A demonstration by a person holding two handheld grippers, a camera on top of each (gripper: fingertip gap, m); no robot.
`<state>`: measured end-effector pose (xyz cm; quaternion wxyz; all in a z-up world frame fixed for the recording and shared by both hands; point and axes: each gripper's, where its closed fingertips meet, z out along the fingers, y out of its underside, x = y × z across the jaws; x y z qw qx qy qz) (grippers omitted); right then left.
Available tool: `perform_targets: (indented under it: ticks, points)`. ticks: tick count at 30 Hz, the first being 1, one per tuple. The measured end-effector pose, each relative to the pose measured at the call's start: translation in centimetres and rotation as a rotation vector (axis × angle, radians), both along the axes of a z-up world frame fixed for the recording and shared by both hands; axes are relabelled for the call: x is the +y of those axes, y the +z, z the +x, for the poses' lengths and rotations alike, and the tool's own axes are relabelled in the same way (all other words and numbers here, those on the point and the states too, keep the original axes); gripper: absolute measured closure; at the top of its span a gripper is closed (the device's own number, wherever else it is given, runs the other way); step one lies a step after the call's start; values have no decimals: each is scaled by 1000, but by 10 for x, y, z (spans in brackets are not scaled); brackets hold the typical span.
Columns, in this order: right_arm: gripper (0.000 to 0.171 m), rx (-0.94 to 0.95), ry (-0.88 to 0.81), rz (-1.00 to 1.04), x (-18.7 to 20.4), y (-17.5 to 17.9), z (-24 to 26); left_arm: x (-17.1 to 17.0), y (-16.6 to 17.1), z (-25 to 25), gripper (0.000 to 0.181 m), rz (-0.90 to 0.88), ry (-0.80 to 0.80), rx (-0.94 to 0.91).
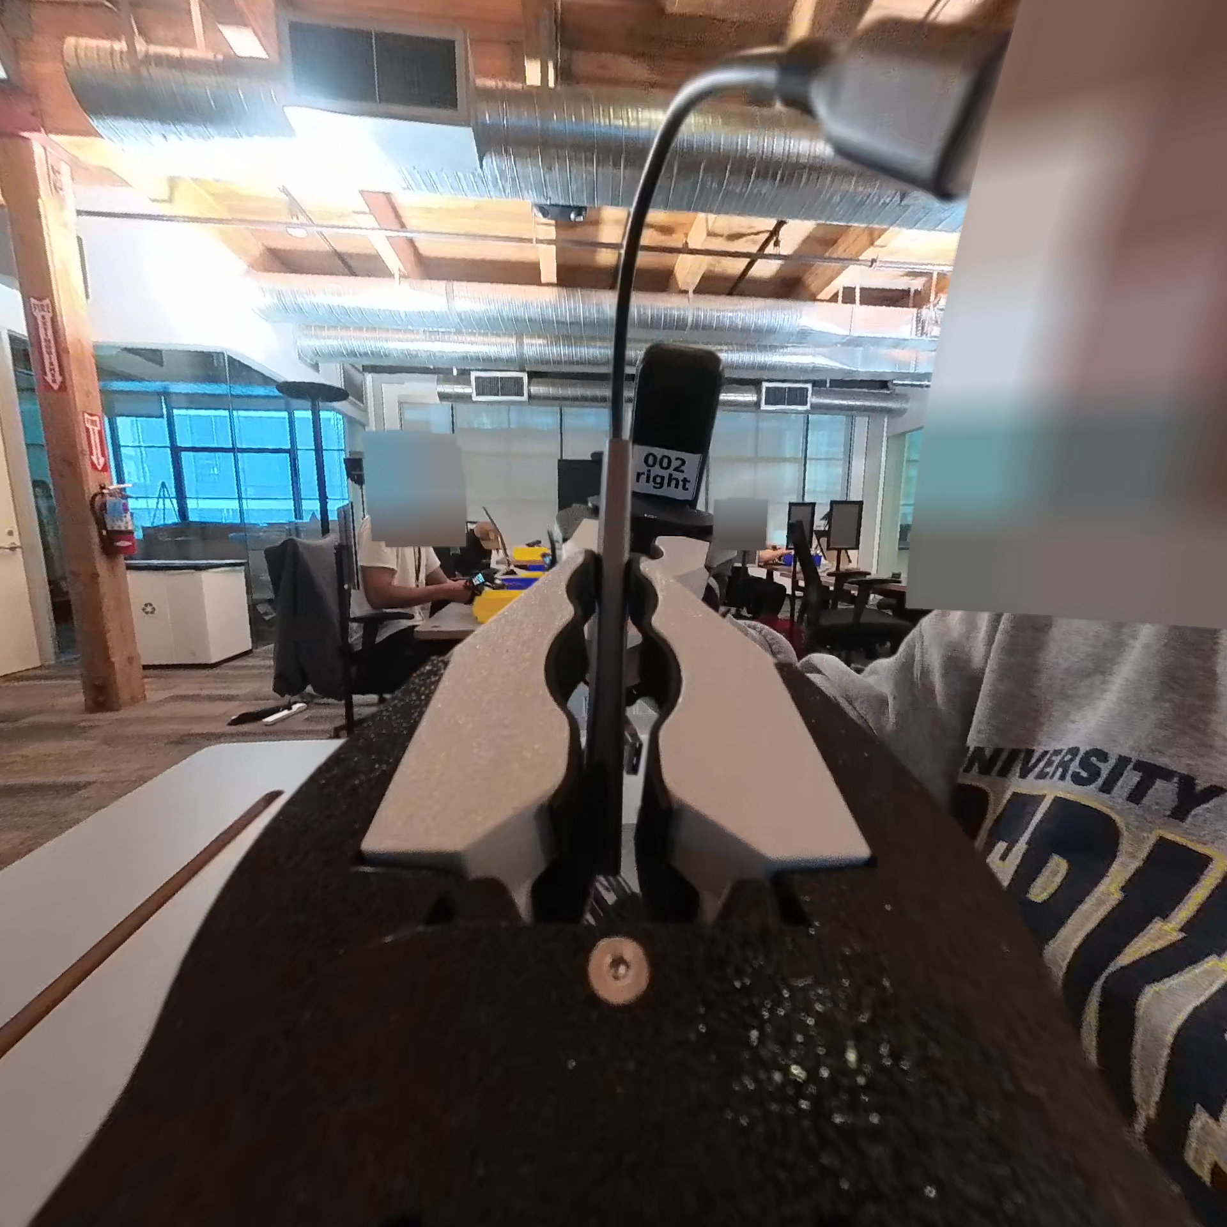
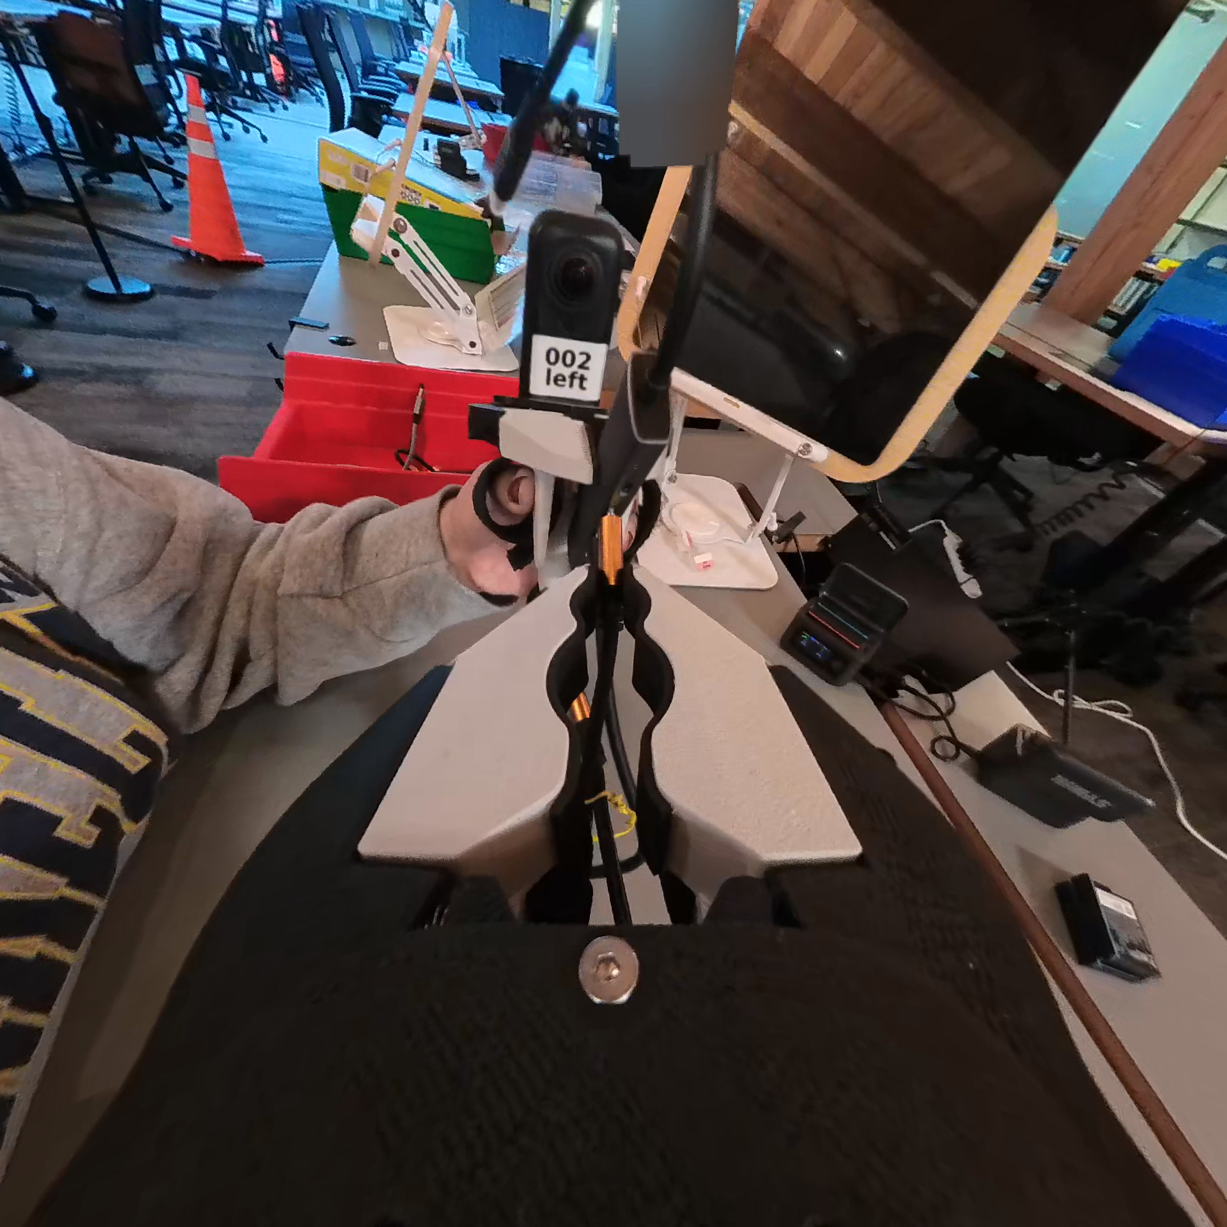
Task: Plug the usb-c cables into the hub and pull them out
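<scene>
Left gripper [image 1: 614, 584]: jaws narrow, clamped edge-on across the hub [image 1: 612, 531], a thin grey slab standing at 12 o'clock between the fingers. The hub's own black lead [image 1: 637, 265] arcs up to a blurred metal plug [image 1: 890, 86] at 1 o'clock, hanging free.

Right gripper [image 2: 609, 591]: jaws nearly closed on a usb-c cable [image 2: 614, 763], its orange-collared connector [image 2: 610, 548] poking out at 12 o'clock. Connector tip sits right at the hub's lower edge [image 2: 631, 425]; cannot tell if it is seated in a port.

Both grippers face each other, held up off the table [image 2: 996, 830].

Handling, as judged:
- Hub: light, rigid, smooth metal, apt to pivot in a flat pinch. Hold across the broad faces, near the port end.
- Cable: limp, no push strength. Grip the stiff collar, not the cord.
- Plug tongue looks small and fragile; push and pull straight along the port axis.
</scene>
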<state>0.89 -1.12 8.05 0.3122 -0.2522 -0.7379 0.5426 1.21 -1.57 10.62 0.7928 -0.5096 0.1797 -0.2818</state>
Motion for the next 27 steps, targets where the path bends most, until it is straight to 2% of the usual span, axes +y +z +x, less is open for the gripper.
perform_targets:
  ticks: [7,12,18,22,26,27]
  points:
    - [166,-13,-7,5,2,-4,4,4,-5,3,174,-6,2,28]
    - [166,12,-51,90,3,-5,1,5,-4,4,174,-12,8,16]
    - [165,14,-39,-12,4,-5,-1,7,-5,-1,174,-40,-40,-54]
    - [150,43,24,-171,4,7,8,13,-15,8,174,-102,4,60]
    - [152,43,14,-177,10,7,14,17,-34,15,174,-210,35,208]
    - [159,34,6,-151,10,4,14,18,-38,19,174,-224,39,247]
